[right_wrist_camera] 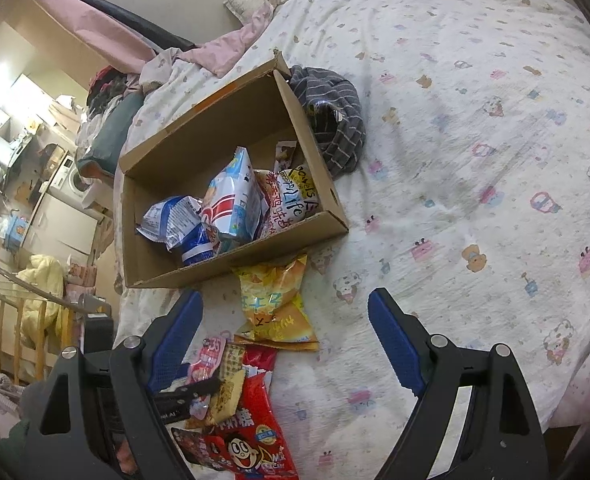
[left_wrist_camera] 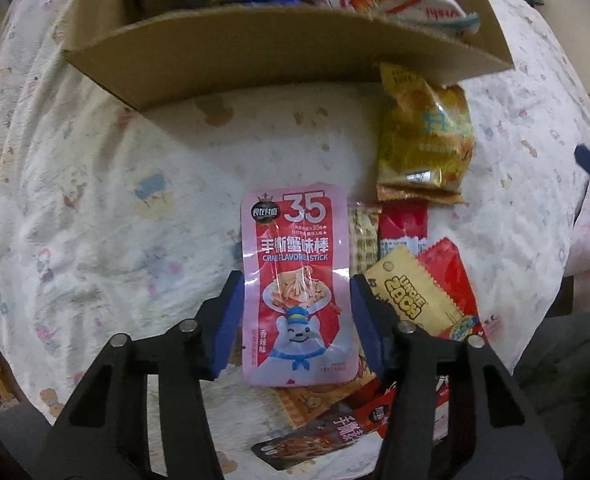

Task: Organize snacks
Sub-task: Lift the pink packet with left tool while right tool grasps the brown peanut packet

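In the left wrist view my left gripper is shut on a pink crab-flavored stick packet, its blue fingers pressing both long edges. The packet stands just in front of the cardboard box, which holds several snack bags. A yellow chip bag lies to the right beside a pile of red and yellow packets. In the right wrist view my right gripper is open and empty above the yellow chip bag, with the box ahead and the red snack pile below.
Everything lies on a bed with a white patterned sheet. A grey striped cloth lies behind the box's right end. The bed's edge, a wooden rack and room clutter are at the left of the right wrist view.
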The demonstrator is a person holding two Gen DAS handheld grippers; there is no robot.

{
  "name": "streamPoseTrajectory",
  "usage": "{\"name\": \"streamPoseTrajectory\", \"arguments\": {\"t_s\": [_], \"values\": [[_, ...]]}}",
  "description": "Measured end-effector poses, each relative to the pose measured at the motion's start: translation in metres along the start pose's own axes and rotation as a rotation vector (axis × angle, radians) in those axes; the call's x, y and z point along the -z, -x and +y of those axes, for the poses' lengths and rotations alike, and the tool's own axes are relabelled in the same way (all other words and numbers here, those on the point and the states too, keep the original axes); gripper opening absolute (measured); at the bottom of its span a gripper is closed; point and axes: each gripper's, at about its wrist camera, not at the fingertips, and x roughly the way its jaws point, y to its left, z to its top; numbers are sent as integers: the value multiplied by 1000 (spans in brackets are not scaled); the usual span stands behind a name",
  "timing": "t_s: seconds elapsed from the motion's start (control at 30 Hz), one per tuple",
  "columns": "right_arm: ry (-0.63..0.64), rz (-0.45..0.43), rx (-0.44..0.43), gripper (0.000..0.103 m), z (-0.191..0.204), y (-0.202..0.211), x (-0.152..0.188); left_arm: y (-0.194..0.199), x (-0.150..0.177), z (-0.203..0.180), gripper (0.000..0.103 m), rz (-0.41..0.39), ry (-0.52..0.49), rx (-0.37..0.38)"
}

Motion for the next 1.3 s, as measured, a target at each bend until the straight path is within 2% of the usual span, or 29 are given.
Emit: {"name": "streamPoseTrajectory", "arguments": {"t_s": [0.2,0.3,0.37,0.43,0.5,0.57,0.67,0.87,1.03,1.1,1.13,1.3], "values": [[-1,8,-2,87,0,-2,0,10,-3,20,47,-31,36,-18],[-1,25,-11,87,1,-8,3,23,-1,23,47,-71,36,-59],[3,60,-49,87,5,-14,5,31,-6,27,47,-97,50,-76],[-16,163,-174,87,10,-29,11,37,-8,31,47,-116,58,-95],[-58,322,-295,83,15,-54,24,41,-11,39,47,-122,74,-96],[-62,418,-304,73,22,-72,36,44,-11,45,47,-129,89,-101],[-75,516,-325,63,32,-94,54,52,-9,60,47,-157,115,-109],[-45,587,-222,56,44,-119,70,66,-5,84,47,-199,148,-121],[15,611,-164,34,59,-137,76,65,-6,86,47,-210,161,-113],[54,605,-139,18,66,-140,78,66,-7,86,47,-214,167,-109],[72,597,-129,15,68,-141,77,67,-6,87,47,-217,169,-108],[137,539,-136,8,72,-128,73,68,-8,85,47,-222,165,-108]]}}
